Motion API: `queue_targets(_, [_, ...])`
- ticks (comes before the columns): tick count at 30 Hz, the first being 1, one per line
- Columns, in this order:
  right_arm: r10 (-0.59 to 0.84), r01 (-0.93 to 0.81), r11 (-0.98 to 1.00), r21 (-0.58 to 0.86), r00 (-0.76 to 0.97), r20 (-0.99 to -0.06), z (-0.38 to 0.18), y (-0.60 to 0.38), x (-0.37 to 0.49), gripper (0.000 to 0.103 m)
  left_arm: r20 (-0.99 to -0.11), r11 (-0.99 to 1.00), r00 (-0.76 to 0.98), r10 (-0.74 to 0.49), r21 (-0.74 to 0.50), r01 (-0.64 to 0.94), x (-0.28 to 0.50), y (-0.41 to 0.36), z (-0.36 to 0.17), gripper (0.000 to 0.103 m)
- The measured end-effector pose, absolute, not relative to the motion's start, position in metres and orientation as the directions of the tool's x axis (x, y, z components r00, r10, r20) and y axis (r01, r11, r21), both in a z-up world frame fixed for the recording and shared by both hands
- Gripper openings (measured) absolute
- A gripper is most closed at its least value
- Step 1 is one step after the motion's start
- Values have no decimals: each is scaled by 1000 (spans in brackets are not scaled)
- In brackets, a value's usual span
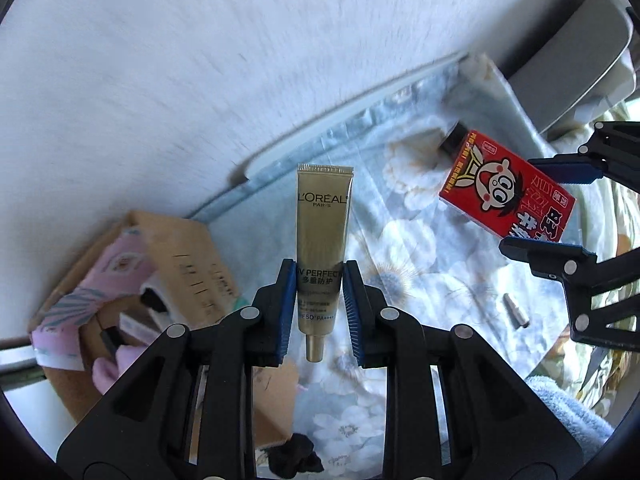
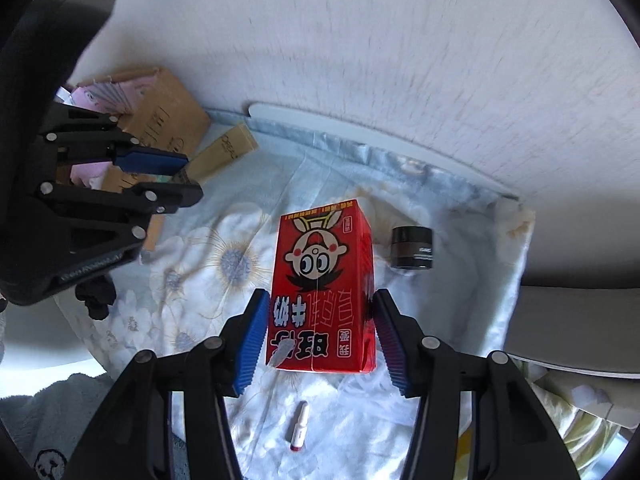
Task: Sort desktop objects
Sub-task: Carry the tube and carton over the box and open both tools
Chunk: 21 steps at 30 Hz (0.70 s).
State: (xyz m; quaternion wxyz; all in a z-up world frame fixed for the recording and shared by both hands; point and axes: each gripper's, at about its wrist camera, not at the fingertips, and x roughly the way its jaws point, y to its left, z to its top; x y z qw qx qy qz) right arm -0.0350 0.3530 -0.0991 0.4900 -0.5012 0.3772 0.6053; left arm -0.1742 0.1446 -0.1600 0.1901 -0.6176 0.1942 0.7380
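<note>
**Mei:** Left gripper is clamped on the gold sunscreen tube, pads pressing its lower half. Right gripper has the red milk carton squeezed between its blue pads.

**Tao:** So both are holding. Where do the things sit relative to the cardboard box?

**Mei:** Taking that box as the landmark: the tube hangs just right of it in the left wrist view, clear above the floral cloth. The carton is well to the right of the box, also off the cloth as far as I can judge.

**Tao:** Which step is this?

**Mei:** I'd say pick-up is done and carrying is in hand. Next calls for moving each item over its destination, probably that box, and letting go without the two grippers colliding.

**Tao:** Orientation?

**Mei:** The tube's long axis runs along the fingers, nozzle toward the camera, crimped end pointing away, downward. The carton likewise lies lengthwise along the fingers, and its print reads upside down from the right wrist.

**Tao:** Anything left on the cloth?

**Mei:** A black jar far right of the box, a small vial near the carton, and a dark scrunchie below the box.
</note>
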Motion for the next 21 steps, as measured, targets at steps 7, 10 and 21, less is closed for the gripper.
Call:
queue_targets(7, [247,-972,-235,-22,-38,-968,-64,362,-52,49,-974,-873,-218,55,59,-484,-157,134,-111,21])
queue_targets(10, [261,-969,-247,-2,-65,-963,-46,370,-72,49,-968,-885,-243,61,59,-461,-162,107,-95,21])
queue_targets(21, [297,-927,-374,29,-149,-943,-18,401,-167,49,-957,-949,-290,-2,93,-300,-159,1,-75,21])
